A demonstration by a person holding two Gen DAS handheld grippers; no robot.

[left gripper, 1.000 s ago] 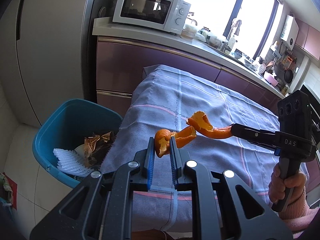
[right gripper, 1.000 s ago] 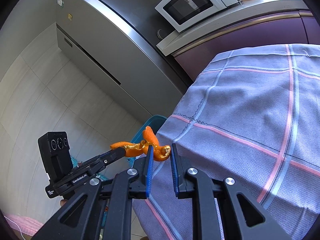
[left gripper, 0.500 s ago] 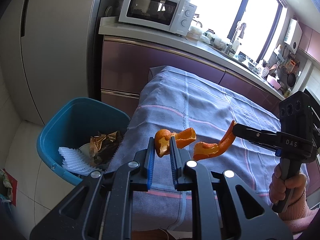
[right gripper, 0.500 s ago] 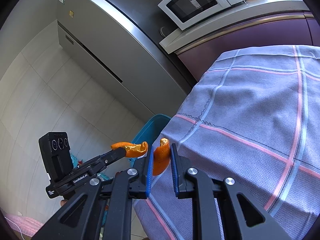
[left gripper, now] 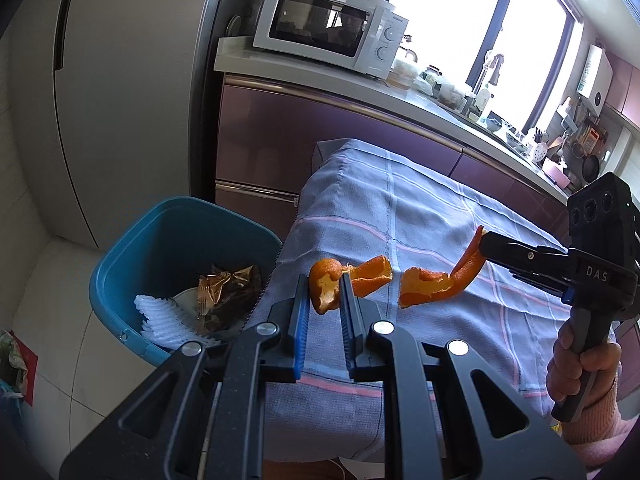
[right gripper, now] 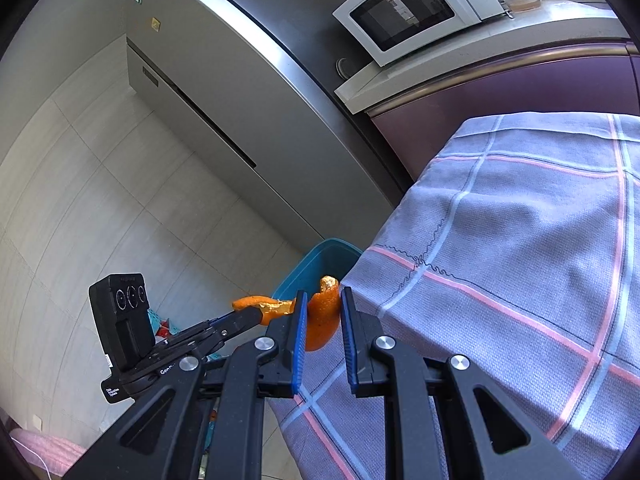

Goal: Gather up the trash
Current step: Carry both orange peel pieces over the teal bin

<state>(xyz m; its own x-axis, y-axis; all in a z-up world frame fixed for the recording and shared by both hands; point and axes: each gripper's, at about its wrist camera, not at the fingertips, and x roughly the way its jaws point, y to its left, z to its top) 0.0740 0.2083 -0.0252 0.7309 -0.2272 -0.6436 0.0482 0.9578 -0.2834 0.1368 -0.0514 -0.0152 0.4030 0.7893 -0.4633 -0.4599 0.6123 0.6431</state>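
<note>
The orange peel has been torn in two: one piece (left gripper: 326, 294) is pinched by the left gripper (left gripper: 324, 300), the other (left gripper: 436, 288) by the right gripper (right gripper: 322, 312), both beside the blue bin (left gripper: 120, 264), ready to be dropped in.

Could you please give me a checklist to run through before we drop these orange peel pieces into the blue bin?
1. Left tool shut on left peel piece: ok.
2. Right tool shut on right peel piece: ok.
3. Pieces hang apart: ok.
4. Bin has room above wrapper and foam: ok.
5. Pieces directly over bin opening: cannot tell.
</note>
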